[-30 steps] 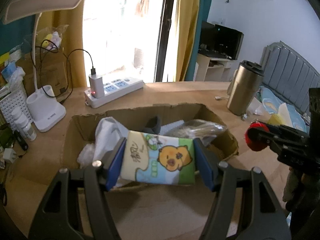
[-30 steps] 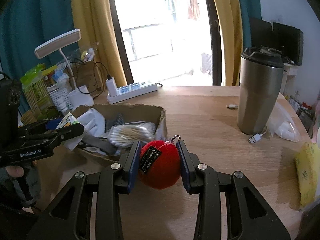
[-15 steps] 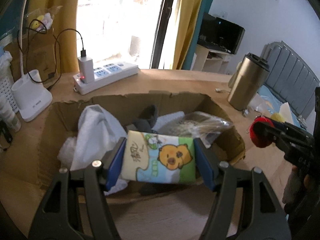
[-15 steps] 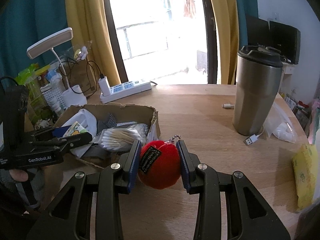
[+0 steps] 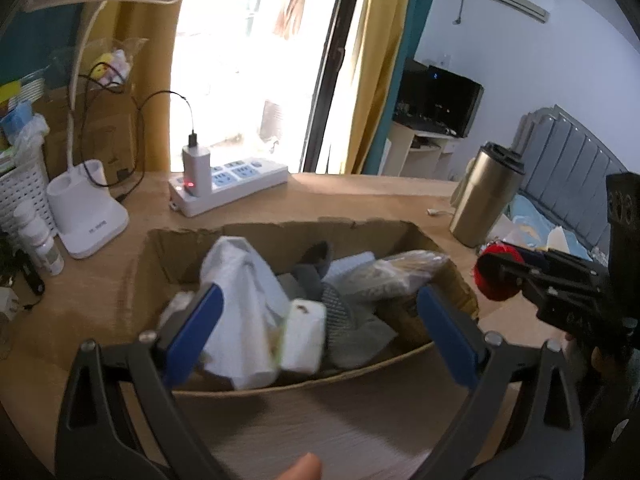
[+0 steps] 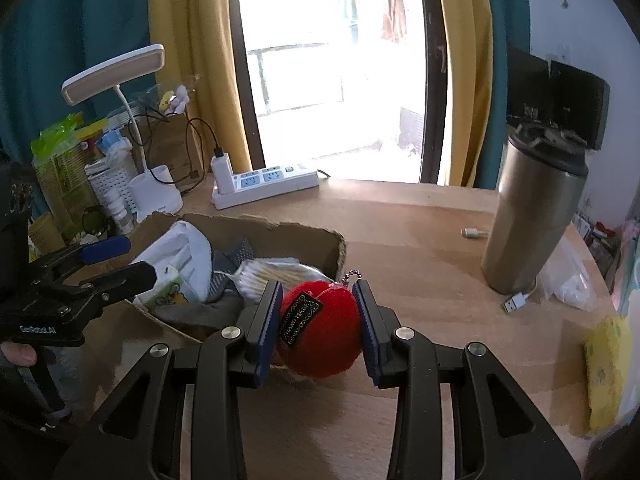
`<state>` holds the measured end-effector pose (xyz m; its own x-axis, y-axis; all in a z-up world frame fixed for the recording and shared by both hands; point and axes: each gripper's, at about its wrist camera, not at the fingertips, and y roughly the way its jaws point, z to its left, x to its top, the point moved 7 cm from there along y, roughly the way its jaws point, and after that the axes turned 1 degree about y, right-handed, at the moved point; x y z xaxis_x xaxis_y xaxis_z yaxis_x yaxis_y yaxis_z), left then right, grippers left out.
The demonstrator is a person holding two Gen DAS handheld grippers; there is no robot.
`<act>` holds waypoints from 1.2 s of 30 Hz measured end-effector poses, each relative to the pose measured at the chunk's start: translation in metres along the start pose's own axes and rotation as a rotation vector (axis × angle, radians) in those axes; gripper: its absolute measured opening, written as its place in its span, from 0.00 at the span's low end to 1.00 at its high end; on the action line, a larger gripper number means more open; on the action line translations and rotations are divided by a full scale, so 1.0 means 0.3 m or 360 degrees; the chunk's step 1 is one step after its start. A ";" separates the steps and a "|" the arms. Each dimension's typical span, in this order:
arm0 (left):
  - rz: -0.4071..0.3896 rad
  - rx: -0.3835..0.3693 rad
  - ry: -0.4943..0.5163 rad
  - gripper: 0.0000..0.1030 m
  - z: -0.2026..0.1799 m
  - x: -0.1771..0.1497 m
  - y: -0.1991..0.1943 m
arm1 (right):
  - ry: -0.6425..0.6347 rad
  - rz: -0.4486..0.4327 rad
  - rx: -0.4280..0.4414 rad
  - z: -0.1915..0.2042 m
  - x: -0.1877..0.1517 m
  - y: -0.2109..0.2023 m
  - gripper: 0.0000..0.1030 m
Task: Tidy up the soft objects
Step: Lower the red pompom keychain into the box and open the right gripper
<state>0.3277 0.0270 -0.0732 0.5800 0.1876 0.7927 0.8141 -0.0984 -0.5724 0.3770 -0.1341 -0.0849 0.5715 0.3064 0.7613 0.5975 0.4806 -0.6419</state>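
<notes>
Inside the cardboard box, between the spreading jaws of your left hand-held gripper, the tissue pack is tipped on edge and blurred, apparently dropping among the things already there: a white cloth, grey fabric and a clear bag of cotton swabs. Those jaws are opening at this moment and their blue pads stand clear of the pack on both sides, so nothing is gripped there.

Your right hand-held gripper has its jaws part-way closed on the red plush ball, with both pads pressing its sides; the label faces the camera and the bead chain pokes up from the top. From the left wrist view the ball hangs just beside the box's right wall, outside it and above the tabletop.

So, as far as the frames show, the box holds several soft items and the tissue pack is going in. The ball looks like your next drop, and it needs only a short carry over the rim. A yellow soft-looking item lies at the tabletop's right edge, well apart from the box, and may also need collecting. The steel tumbler, power strip and desk lamp are hard goods and probably stay put.
</notes>
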 end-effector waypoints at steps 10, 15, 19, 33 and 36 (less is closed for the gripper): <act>-0.0088 0.0038 -0.0089 0.96 0.141 0.011 -0.074 | -0.0098 0.0014 0.0011 0.118 0.050 0.047 0.37; -0.0123 0.0124 -0.0083 0.96 0.206 0.015 -0.094 | -0.0145 0.0029 0.0028 0.176 0.076 0.083 0.37; -0.0137 0.0181 -0.0064 0.96 0.261 0.017 -0.106 | -0.0168 0.0044 0.0047 0.225 0.094 0.122 0.37; -0.0128 0.0227 -0.0143 0.96 0.425 -0.008 -0.121 | -0.0208 0.0086 0.0092 0.353 0.133 0.241 0.37; -0.0136 0.0209 -0.0175 0.96 0.443 -0.018 -0.127 | -0.0222 0.0083 0.0108 0.375 0.144 0.257 0.38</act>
<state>0.2897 0.1596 -0.0837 0.4965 0.2963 0.8159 0.8451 0.0494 -0.5322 0.3844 0.0086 -0.0913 0.5142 0.4413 0.7355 0.5270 0.5140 -0.6768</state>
